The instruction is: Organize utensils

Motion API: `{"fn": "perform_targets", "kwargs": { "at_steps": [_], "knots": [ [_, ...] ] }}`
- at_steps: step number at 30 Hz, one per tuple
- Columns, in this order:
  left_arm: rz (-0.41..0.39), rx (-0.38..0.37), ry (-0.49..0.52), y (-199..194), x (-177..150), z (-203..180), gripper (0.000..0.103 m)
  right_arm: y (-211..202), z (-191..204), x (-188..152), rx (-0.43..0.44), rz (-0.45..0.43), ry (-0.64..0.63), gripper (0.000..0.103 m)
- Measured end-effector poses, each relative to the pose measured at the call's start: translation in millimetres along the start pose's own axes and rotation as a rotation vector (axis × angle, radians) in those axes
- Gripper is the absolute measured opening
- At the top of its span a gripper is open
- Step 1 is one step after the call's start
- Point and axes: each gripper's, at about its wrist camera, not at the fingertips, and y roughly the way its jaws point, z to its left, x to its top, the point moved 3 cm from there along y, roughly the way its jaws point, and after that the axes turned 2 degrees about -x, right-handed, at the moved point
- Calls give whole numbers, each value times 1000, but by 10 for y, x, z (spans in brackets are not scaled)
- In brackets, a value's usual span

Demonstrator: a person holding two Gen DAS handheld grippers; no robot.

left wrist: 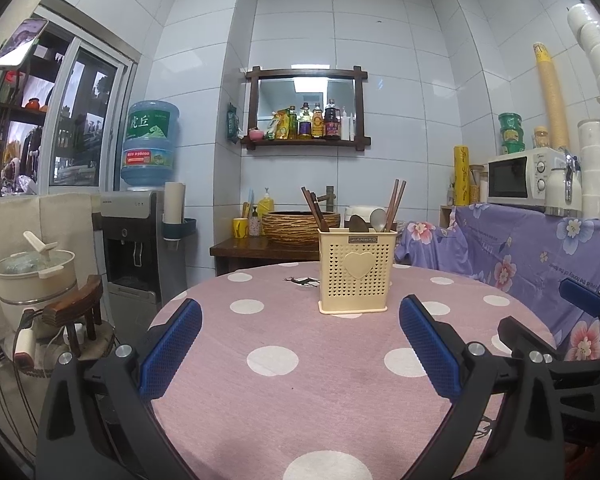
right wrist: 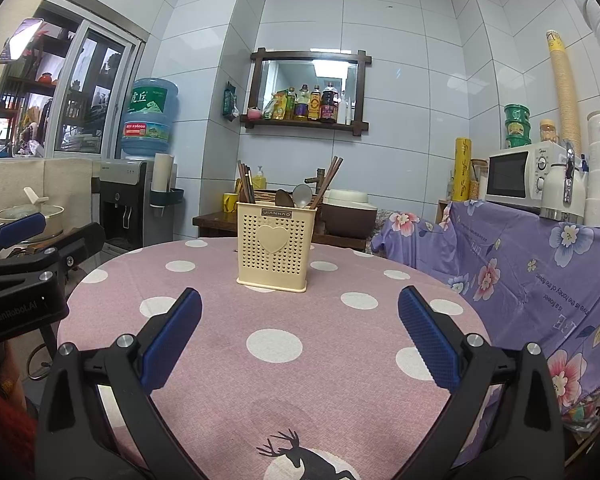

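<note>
We hold both grippers, left (left wrist: 300, 328) and right (right wrist: 300, 320), released and empty over the table (left wrist: 292, 400); the holder (left wrist: 356, 270) with chopsticks (left wrist: 394, 204) and spoons (left wrist: 374, 218) stands at frame centre.

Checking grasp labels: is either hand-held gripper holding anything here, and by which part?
Nothing is held. The left hand-held gripper and right hand-held gripper are both open above the table. The utensils stand in the holder, untouched.
</note>
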Motion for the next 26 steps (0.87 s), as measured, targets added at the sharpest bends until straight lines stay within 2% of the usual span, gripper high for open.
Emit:
{"fn": "perform_targets", "kwargs": {
  "at_steps": [3,15,26],
  "knots": [
    [5,-13,6,5,-1,-18,98,-2,1,-1,-1,-2,0,97],
    [-37,20,9,-47,37,-4,98,-5,-3,14,-5,-3,-1,97],
    [-15,7,37,-21,37,-46,98,-7,1,15,-5,-2,-1,97]
  ]
}}
